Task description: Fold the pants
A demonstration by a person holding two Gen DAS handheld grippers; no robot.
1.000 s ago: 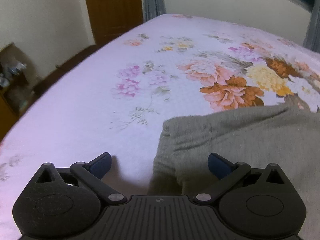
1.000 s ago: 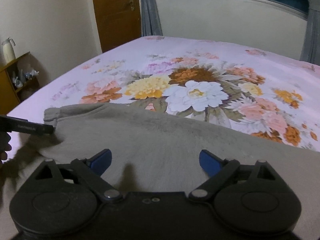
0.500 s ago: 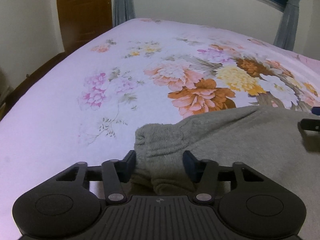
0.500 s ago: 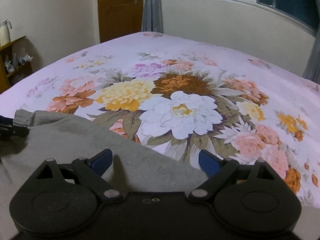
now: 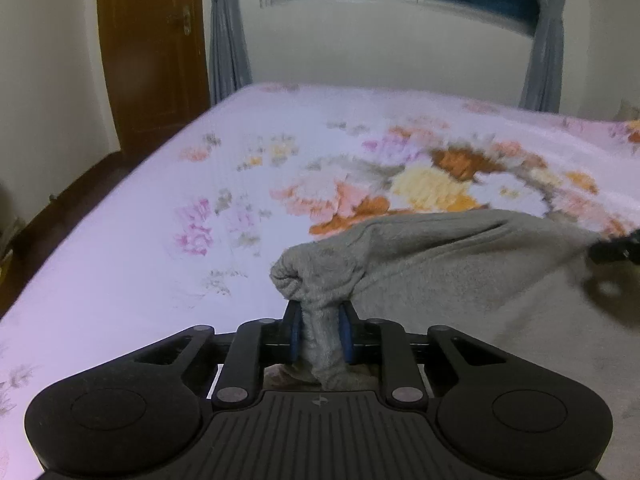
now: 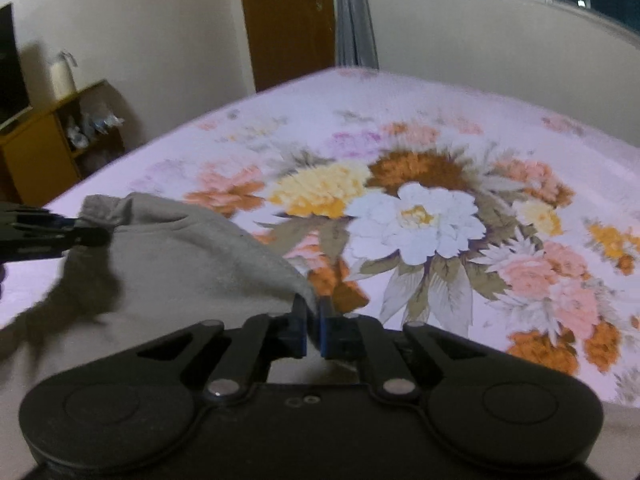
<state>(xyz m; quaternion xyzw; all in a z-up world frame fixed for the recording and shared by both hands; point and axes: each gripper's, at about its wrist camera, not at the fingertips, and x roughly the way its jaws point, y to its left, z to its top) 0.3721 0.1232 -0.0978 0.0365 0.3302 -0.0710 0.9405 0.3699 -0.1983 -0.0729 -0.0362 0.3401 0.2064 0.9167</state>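
**Both grippers pinched on the pants, edge lifted for a fold**

The grey pants (image 5: 460,280) lie on the near part of the bed (image 5: 132,264), over its floral sheet. The left gripper (image 5: 319,334) has its fingers closed on a bunched corner of the fabric, which stands up in a thick wad between them. The right gripper (image 6: 311,330) has its fingers nearly together, clamped on a thin edge of the pants (image 6: 192,264) further right. Between the two grips the far edge of the cloth rises off the sheet in a raised ridge, while the rest sags toward the near side.

The step in hand looks like the start of a fold: both corners of one edge are held and raised. Blur in both views suggests motion.

The next move likely calls for carrying both corners together, level and at equal pace, across the body of the pants to the opposite edge, keeping the span between them taut so the layer lands flat. The left grip holds a bulky wad, which may leave a lump once released; the thin right pinch could slip if pulled hard.
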